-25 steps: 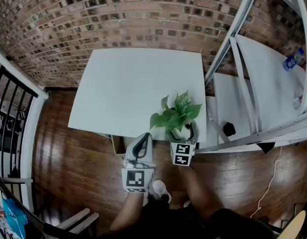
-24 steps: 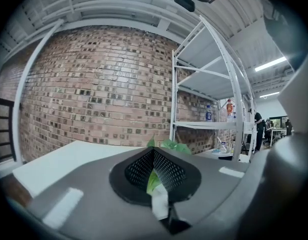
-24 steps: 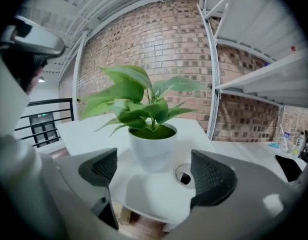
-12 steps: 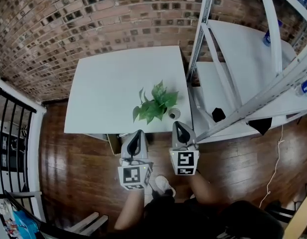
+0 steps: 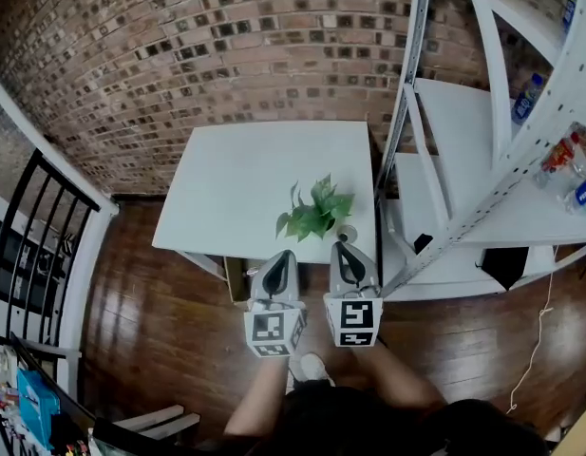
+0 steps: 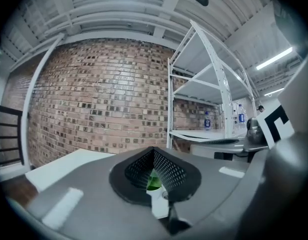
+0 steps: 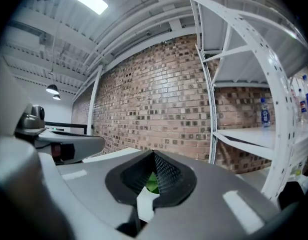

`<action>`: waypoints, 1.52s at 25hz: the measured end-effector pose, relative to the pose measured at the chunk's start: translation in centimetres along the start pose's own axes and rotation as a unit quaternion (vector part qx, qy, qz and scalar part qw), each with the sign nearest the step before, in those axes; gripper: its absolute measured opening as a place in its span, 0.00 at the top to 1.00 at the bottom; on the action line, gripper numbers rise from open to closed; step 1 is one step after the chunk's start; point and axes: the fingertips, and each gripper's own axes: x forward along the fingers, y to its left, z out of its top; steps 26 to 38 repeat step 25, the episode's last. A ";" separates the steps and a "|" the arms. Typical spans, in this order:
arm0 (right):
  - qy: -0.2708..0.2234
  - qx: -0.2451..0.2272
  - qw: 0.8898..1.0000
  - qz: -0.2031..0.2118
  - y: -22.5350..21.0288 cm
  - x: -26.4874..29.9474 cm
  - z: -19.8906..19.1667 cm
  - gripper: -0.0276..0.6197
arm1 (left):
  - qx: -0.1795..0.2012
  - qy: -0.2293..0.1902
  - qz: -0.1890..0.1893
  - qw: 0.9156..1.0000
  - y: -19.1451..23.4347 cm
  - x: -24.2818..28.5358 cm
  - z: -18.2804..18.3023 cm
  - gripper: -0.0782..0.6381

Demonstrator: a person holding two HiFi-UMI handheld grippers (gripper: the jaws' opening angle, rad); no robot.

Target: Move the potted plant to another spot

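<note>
Seen from above, a white worktop (image 5: 245, 179) stands against a brick wall (image 5: 226, 55), with a white metal shelving rack (image 5: 421, 93) at its right side and a dark wooden floor (image 5: 160, 302) underneath. The potted plant (image 5: 316, 212), a small leafy green plant in a pale pot, stands on the worktop near its front right corner, close to a rack upright. A person holds two grippers side by side at the worktop's front edge, both pointing towards the plant. The left gripper (image 5: 280, 257) has its jaws closed together with nothing in them; its tip sits just in front of the leaves and a little to their left. The right gripper (image 5: 345, 248) is also fully closed and empty, with its tip just in front of the pot but not gripping it. In each gripper view, a sliver of green leaf shows beyond the closed jaws, so the plant lies straight ahead of both.
</note>
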 end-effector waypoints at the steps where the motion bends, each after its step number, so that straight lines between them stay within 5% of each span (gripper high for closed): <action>1: -0.003 -0.002 1.000 0.000 0.0 -0.5 0.6 0.95 | 0.001 0.004 0.004 1.000 0.0 -0.2 0.3 0.87; 12: -0.024 -0.002 1.000 0.002 -0.1 -3.2 3.0 0.95 | 0.022 -0.020 -0.006 1.000 -1.8 -1.0 3.1 0.87; 38: -0.029 -0.010 1.000 0.008 1.1 -2.4 3.1 0.95 | 0.030 -0.023 0.001 0.999 -0.7 -1.0 3.3 0.87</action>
